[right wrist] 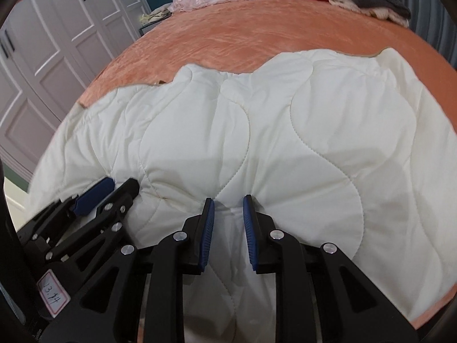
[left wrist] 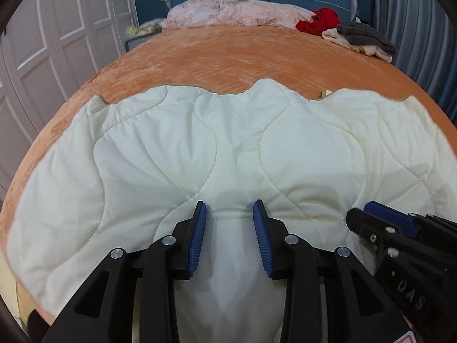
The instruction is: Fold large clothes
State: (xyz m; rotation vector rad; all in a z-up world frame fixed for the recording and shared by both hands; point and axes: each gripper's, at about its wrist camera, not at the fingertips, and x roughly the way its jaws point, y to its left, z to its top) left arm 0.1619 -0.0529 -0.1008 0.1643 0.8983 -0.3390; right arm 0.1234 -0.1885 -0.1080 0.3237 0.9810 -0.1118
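Both pairs of fingers stand parted around a raised ridge of the cream quilted garment (left wrist: 228, 143), at its near hem. The left gripper (left wrist: 230, 208) straddles the pinch loosely; whether its pads touch cloth I cannot tell. The right gripper (right wrist: 228, 203) is narrower, possibly nipping the fold. The garment lies spread on the orange bedspread (left wrist: 242, 54). The likely risk: slippery padded fabric sliding from so shallow a bite, or only the top layer lifting. Loose clothes (left wrist: 357, 37) sit at one o'clock, well clear.

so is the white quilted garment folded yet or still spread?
Mostly spread: white quilted garment lies wide across the orange bedspread, with only its near edge bunched between both grippers.
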